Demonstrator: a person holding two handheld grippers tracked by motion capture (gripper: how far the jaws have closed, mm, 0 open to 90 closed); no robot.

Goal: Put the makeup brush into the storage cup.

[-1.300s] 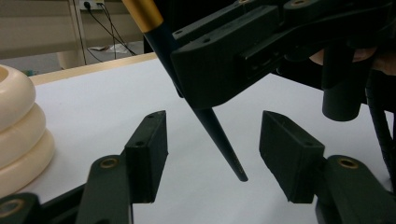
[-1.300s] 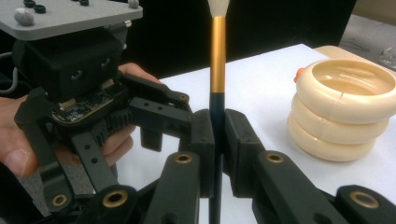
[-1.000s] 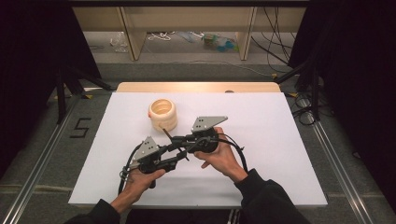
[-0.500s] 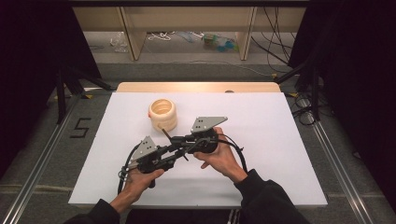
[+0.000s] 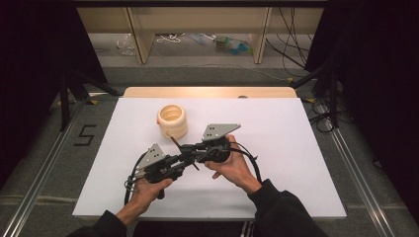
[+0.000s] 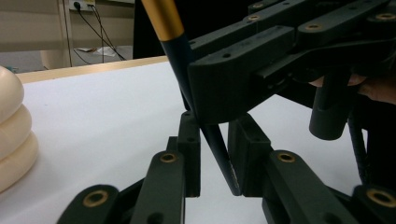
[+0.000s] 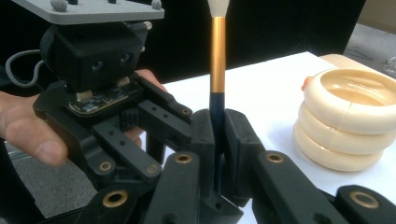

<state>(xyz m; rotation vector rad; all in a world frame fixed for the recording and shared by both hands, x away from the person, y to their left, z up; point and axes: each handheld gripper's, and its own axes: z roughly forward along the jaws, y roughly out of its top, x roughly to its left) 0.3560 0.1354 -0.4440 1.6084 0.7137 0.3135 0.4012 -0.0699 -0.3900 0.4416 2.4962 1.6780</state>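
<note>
Right gripper (image 7: 215, 140): jaws closed on the dark handle of a brush (image 7: 217, 60), held upright between the two black pads in the right gripper view. Above the pads, a dark blue part of the handle, then a golden ferrule, then a white tuft at the top edge of the view.

Left gripper (image 6: 215, 158): jaws apart, one on each side of the thin pointed lower end of the same brush (image 6: 187, 60). Tip of the handle lying against the inner face of the right-hand pad; a clear gap to the other pad. Not gripping in the left gripper view.

In the high view, both grippers meeting near the middle of the white table (image 5: 296, 148), a little toward the near edge: left gripper (image 5: 179, 163) lower and to the left, right gripper (image 5: 190, 150) higher and to the right, with the brush (image 5: 174, 141) as a thin dark stick slanting up between them. A hand (image 5: 148, 190) under the left gripper, another hand (image 5: 232, 165) around the right one, dark sleeves coming from the bottom edge.

Just beyond the grippers, a cream ringed holder (image 5: 172, 120) of three stacked rings, open at the top, standing on the table, near the brush tuft but apart from it. Something small and orange showing behind it in the right gripper view, too hidden to name.
</note>
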